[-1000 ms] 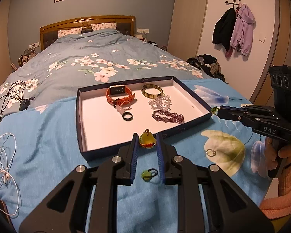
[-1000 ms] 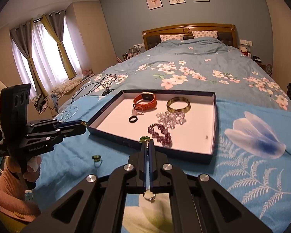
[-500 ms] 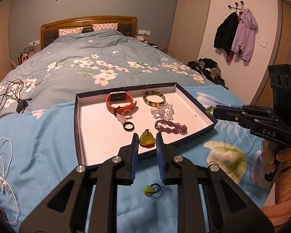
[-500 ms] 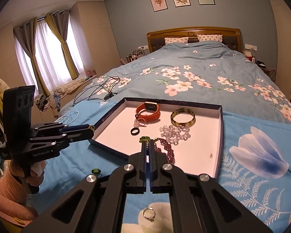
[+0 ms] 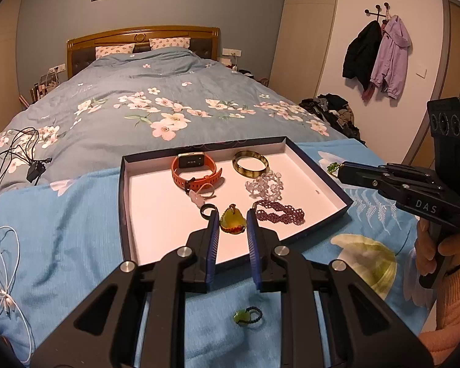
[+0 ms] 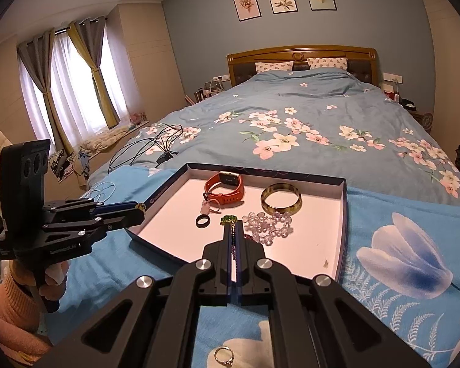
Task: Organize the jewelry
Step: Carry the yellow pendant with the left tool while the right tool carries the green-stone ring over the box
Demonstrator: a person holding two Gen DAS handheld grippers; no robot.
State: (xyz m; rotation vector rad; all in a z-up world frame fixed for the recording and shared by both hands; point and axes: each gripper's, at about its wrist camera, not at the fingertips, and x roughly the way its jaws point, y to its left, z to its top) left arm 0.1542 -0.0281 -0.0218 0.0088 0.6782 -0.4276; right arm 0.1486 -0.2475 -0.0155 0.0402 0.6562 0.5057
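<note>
Right wrist: purple bracelet point(image 6: 234, 247) behind claw point(image 6: 232, 230)

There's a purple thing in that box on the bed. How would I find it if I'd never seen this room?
Find the shallow dark-edged box with a pale floor on the bright blue cover at the foot of the bed. Look in its near right corner: the purple beaded bracelet lies flat there, just in front of a heap of clear crystal beads. It is the only dark, woven-looking band there.
</note>
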